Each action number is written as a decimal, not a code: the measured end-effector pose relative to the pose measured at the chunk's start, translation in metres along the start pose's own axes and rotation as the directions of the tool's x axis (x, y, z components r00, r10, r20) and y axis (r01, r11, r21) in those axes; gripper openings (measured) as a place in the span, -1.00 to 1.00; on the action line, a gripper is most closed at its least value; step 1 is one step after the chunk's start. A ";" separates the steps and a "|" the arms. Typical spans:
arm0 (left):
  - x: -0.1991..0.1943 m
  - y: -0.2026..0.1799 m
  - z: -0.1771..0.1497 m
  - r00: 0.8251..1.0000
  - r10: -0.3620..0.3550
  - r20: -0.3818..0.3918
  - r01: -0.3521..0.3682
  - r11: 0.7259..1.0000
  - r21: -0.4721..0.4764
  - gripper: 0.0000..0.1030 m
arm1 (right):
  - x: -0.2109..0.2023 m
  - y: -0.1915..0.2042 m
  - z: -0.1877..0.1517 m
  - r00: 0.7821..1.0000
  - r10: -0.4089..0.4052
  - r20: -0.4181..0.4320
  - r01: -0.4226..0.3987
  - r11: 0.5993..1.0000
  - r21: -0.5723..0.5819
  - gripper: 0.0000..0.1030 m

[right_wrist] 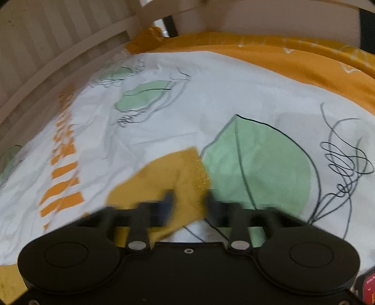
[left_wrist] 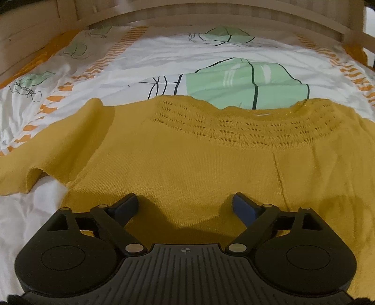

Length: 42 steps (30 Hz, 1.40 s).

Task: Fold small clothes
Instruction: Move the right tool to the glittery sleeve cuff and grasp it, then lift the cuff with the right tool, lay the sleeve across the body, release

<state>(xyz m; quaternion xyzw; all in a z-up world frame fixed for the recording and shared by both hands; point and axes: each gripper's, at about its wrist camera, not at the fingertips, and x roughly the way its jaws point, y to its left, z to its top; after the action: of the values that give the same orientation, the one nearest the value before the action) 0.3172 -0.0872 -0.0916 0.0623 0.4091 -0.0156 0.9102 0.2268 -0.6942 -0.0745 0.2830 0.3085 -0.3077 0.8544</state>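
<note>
Bed frame (left_wrist: 211, 14): pale wooden slatted rails enclose the sleeping surface on the far side in both views; it acts as the one enclosure here, holding the bedding and the garment.
Bed sheet (left_wrist: 145, 54): white, creased, printed with green leaf shapes, black line scribbles and an orange dashed band; an orange-yellow cloth (right_wrist: 293, 56) lies along its far edge in the right wrist view.
Sweater (left_wrist: 187, 164): mustard-yellow knit, spread flat on the sheet, eyelet-patterned yoke and neckline toward the far rail, one short sleeve (left_wrist: 46, 150) out to the left, hem nearest the camera.
Sleeve end (right_wrist: 168, 178): in the right wrist view, a mustard cuff with ribbed edge lies on the sheet beside a large green leaf print.
Left gripper (left_wrist: 185, 204): fingers spread wide, low over the sweater's lower body, nothing between them.
Right gripper (right_wrist: 189, 204): blurred; fingers drawn close on either side of the sleeve end; whether the pads press it cannot be told.
</note>
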 end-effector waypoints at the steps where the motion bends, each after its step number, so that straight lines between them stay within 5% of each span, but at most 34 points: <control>1: 0.000 0.000 0.001 1.000 0.000 -0.003 0.000 1.000 0.001 0.73 | -0.004 0.004 0.001 1.000 0.005 0.003 -0.005 1.000 -0.009 -0.54; 7: 0.001 0.006 0.006 0.999 -0.037 -0.028 0.037 0.999 0.005 0.72 | -0.047 0.043 0.010 0.990 0.135 0.048 -0.131 0.989 -0.062 -0.60; 11: -0.002 0.013 0.010 0.995 -0.078 -0.057 0.078 0.997 0.005 0.60 | -0.090 0.092 0.010 0.961 0.269 0.060 -0.258 0.955 -0.145 -0.60; 21: -0.041 0.054 0.007 0.992 -0.117 -0.035 0.116 0.992 -0.044 0.53 | -0.166 0.235 -0.050 0.817 0.571 -0.072 -0.567 0.777 -0.272 -0.60; 29: -0.063 0.111 0.003 0.994 -0.104 -0.013 0.102 0.988 -0.118 0.53 | -0.168 0.332 -0.152 0.724 0.641 -0.256 -0.689 0.650 -0.321 -0.60; 33: -0.066 0.139 -0.003 0.996 -0.090 -0.024 0.086 0.984 -0.156 0.53 | -0.152 0.358 -0.209 0.708 0.623 -0.332 -0.706 0.634 -0.316 -0.60; 38: -0.062 0.166 -0.009 0.996 -0.078 -0.045 0.067 0.978 -0.199 0.53 | -0.148 0.368 -0.262 0.728 0.583 -0.360 -0.685 0.627 -0.370 -0.57; 42: -0.057 0.173 -0.012 0.993 -0.101 -0.065 0.083 0.970 -0.229 0.53 | -0.156 0.369 -0.283 0.721 0.567 -0.398 -0.693 0.578 -0.431 -0.36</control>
<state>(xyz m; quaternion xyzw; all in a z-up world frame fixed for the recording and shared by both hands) 0.2844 0.0842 -0.0399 -0.0603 0.4450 -0.0087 0.8934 0.2885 -0.2085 -0.0409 0.1469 0.3526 0.1537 0.9113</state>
